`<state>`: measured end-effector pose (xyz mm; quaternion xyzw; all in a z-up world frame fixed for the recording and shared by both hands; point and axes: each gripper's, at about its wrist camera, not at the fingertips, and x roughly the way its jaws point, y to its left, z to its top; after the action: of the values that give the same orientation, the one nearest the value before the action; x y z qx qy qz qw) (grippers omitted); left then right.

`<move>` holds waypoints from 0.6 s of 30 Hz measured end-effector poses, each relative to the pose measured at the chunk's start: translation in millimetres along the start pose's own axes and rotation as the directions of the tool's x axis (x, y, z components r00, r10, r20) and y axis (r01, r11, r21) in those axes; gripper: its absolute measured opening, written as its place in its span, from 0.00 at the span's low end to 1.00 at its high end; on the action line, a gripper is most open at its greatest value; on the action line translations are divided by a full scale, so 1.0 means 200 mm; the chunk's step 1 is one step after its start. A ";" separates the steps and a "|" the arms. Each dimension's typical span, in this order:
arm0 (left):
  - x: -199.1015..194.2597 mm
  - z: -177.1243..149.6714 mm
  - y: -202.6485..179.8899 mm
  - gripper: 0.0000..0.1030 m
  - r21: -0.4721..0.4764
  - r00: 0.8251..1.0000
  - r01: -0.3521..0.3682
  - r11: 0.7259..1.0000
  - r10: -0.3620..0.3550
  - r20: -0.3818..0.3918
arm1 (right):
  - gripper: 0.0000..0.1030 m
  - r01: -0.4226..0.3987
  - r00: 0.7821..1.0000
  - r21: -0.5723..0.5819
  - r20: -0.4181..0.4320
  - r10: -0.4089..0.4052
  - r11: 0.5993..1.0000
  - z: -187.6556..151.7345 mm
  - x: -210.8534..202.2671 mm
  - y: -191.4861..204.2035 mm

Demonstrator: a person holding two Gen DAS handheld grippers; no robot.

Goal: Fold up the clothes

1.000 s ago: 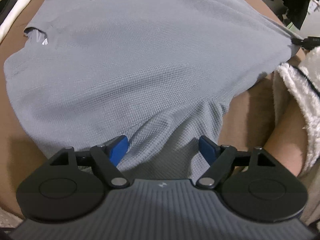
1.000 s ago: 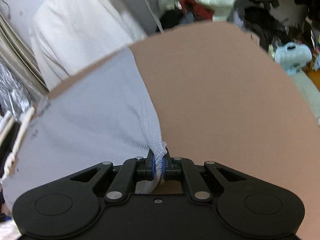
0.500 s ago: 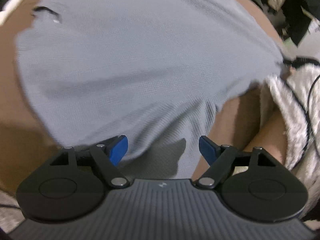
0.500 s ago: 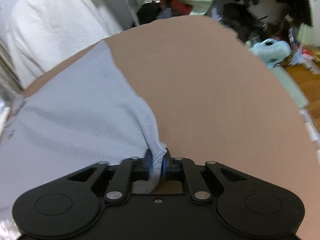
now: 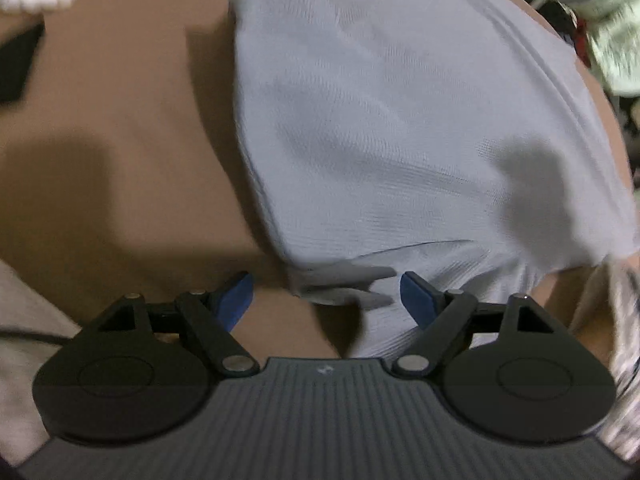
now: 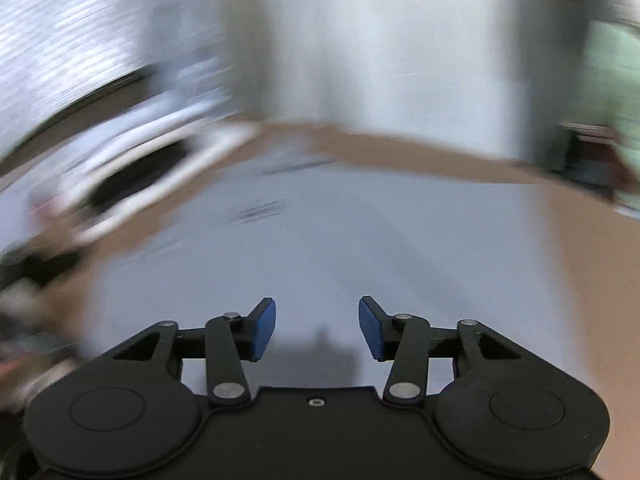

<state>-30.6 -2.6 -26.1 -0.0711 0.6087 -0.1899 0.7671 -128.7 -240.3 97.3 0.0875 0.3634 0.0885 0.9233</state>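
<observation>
Grey shirt (image 5: 400, 128) spread on the brown bench (image 5: 120, 140), both my left tongs (image 5: 326, 294) and right tongs (image 6: 317, 326) wide, empty (views blurred); folding mid-course, next grasp needs a hem edge.

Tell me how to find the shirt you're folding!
Look at the big brown table. The grey shirt lies spread across it, just past the open left gripper. It's the only ribbed grey cloth there, with small dark print near the top.

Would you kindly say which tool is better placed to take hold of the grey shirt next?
Probably the left tool: open, with the grey shirt's bunched corner between its fingers. The right tool, also open, hangs over flat cloth.
</observation>
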 end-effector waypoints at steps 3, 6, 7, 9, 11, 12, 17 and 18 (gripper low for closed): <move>-0.01 0.02 -0.10 0.08 0.124 0.997 0.000 0.992 -0.009 0.071 | 0.51 -0.239 0.959 -0.043 -0.168 0.229 0.970 -0.04 0.23 0.32; -0.09 0.04 -0.20 0.07 0.214 0.981 -0.020 0.977 -0.021 0.192 | 0.51 -0.333 0.910 -0.095 -0.293 0.293 0.938 -0.13 0.34 0.58; -0.11 0.05 -0.23 0.07 0.231 0.974 -0.012 0.973 -0.041 0.223 | 0.51 -0.370 0.889 -0.101 -0.327 0.320 0.924 -0.17 0.36 0.65; -0.14 0.10 -0.27 0.08 0.270 0.966 0.026 0.963 -0.094 0.239 | 0.51 -0.457 0.838 -0.063 -0.366 0.405 0.887 -0.21 0.39 0.70; -0.13 0.18 -0.30 0.09 0.295 0.962 0.058 0.954 -0.132 0.237 | 0.52 -0.489 0.801 0.001 -0.395 0.450 0.872 -0.27 0.42 0.71; -0.11 0.22 -0.31 0.09 0.300 0.959 0.078 0.951 -0.154 0.237 | 0.52 -0.497 0.785 0.034 -0.408 0.466 0.867 -0.30 0.43 0.71; 0.06 0.35 -0.24 0.09 0.219 0.951 0.174 0.960 -0.221 0.215 | 0.53 -0.426 0.821 0.027 -0.409 0.399 0.904 -0.36 0.49 0.73; 0.09 0.35 -0.21 0.09 0.196 0.950 0.185 0.963 -0.226 0.213 | 0.54 -0.406 0.837 -0.012 -0.407 0.366 0.914 -0.37 0.50 0.75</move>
<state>31.9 -57.0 -10.0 -0.0892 0.4846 -0.3118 0.8124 -122.8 -64.6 12.5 0.0937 0.5127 0.3063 0.7966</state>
